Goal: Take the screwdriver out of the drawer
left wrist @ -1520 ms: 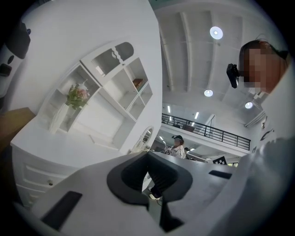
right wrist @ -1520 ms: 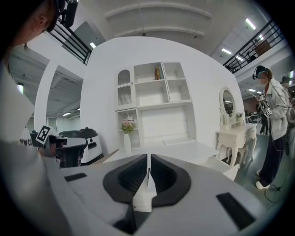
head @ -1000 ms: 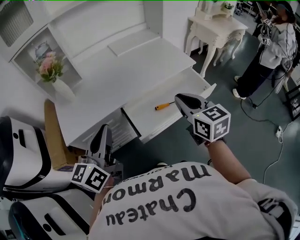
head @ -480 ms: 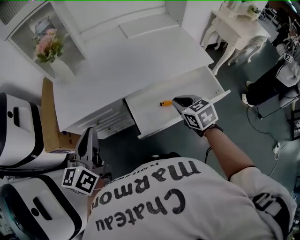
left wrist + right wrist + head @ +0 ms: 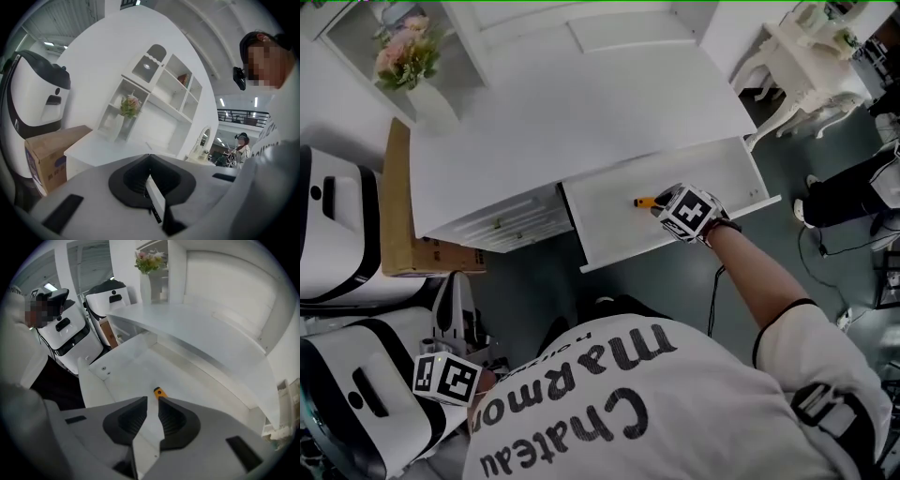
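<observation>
— Where's the screwdriver [image 5: 160,392]?
— In the open drawer [image 5: 609,211], just beyond the right gripper [image 5: 152,401], whose fingers are slightly spread. They seem not to touch it.
— And the left gripper [image 5: 149,157]?
— Fingers pressed together, near left.

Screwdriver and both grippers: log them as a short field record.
drawer: pulled open under the white desk
screwdriver: lying on the drawer floor, orange handle end showing
right gripper: open with a narrow gap, tips right by the handle, nothing between the jaws
left gripper: shut, empty, held low at the person's side, away from the drawer
</observation>
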The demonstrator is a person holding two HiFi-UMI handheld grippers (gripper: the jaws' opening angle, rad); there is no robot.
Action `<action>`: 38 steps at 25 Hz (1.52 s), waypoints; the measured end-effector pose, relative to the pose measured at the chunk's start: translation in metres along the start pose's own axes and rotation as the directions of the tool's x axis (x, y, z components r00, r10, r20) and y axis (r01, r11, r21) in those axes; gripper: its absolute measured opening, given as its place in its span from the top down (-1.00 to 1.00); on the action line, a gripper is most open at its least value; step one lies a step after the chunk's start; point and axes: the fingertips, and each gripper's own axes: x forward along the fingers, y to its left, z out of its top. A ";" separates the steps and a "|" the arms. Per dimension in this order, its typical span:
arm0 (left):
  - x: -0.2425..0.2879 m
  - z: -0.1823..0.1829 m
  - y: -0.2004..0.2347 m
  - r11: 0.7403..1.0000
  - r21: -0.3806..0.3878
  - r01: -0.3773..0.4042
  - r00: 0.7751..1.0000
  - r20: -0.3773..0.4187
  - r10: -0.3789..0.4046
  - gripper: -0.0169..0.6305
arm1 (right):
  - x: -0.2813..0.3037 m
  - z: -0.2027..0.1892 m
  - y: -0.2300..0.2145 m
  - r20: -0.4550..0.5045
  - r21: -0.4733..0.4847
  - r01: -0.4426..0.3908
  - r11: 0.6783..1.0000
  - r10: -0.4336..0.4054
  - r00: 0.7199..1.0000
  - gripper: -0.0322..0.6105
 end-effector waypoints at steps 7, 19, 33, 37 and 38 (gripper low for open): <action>-0.006 -0.001 0.011 0.999 -0.003 -0.052 0.999 -0.005 0.052 0.88 | 0.035 -0.011 -0.019 -0.098 -0.014 -0.024 1.000 0.023 0.995 0.33; -0.017 -0.004 0.022 0.993 -0.007 -0.118 0.993 -0.030 0.118 0.88 | 0.075 -0.007 -0.025 -0.175 -0.154 -0.047 0.987 0.019 0.984 0.33; -0.035 -0.005 0.030 0.988 0.008 -0.152 0.988 -0.012 0.152 0.88 | 0.088 -0.009 -0.026 -0.219 -0.113 -0.009 0.994 -0.017 0.976 0.41; -0.034 -0.001 0.032 0.989 0.009 -0.145 0.989 -0.006 0.145 0.88 | 0.086 -0.005 -0.025 -0.220 -0.106 0.009 0.994 -0.032 0.975 0.45; -0.032 0.000 0.032 0.990 0.010 -0.139 0.990 -0.005 0.139 0.88 | 0.086 -0.004 -0.026 -0.216 -0.092 0.012 0.996 -0.032 0.976 0.46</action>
